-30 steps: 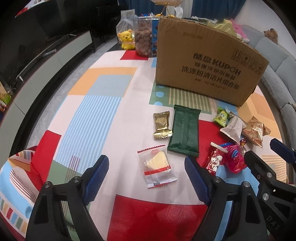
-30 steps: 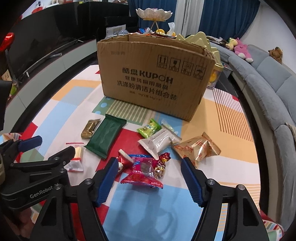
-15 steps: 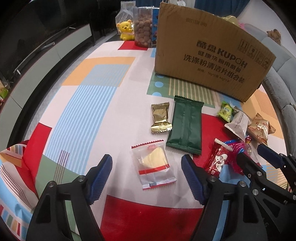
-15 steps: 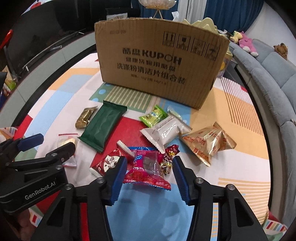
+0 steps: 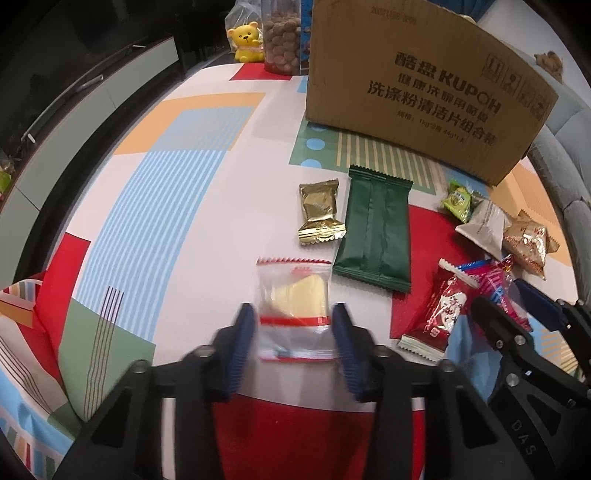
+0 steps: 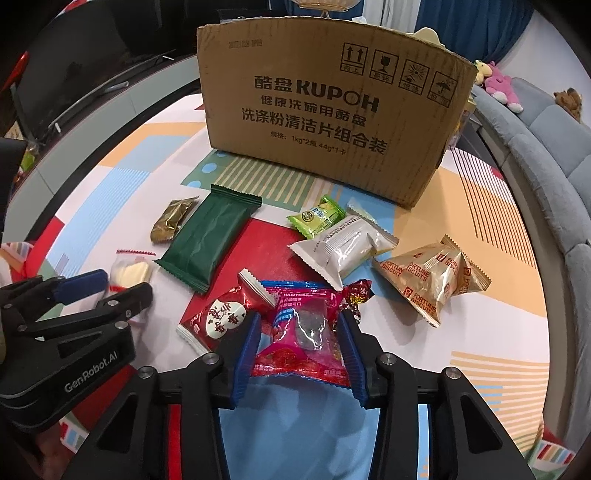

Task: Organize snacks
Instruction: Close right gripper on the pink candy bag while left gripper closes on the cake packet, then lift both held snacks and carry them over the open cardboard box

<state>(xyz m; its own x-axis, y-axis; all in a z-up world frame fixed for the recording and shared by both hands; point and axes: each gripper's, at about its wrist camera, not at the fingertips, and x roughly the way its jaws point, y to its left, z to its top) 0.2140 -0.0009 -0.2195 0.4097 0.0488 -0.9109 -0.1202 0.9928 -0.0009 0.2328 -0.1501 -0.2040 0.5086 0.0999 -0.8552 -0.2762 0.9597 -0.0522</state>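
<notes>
A brown cardboard box (image 6: 325, 110) stands at the back of the colourful table. Several snack packets lie in front of it. My left gripper (image 5: 293, 332) has its blue fingers against both sides of a clear packet (image 5: 293, 295) with a yellow wafer inside. My right gripper (image 6: 301, 338) is closed on a pink hawthorn packet (image 6: 303, 325), which is pinched and crumpled between the fingers. Close by lie a red packet (image 6: 221, 317), a dark green packet (image 6: 208, 240), a gold packet (image 5: 319, 212), a white packet (image 6: 343, 245), a light green packet (image 6: 317, 219) and a fortune biscuit packet (image 6: 432, 278).
A yellow bear toy (image 5: 245, 40) and a jar of brown balls (image 5: 282, 33) stand left of the box. A grey sofa (image 6: 546, 155) runs along the right. A dark cabinet (image 5: 85, 92) runs along the left edge of the table.
Both grippers moved forward and down and narrowed. The left one closed in around the clear wafer packet; the right one closed onto the pink hawthorn packet.
</notes>
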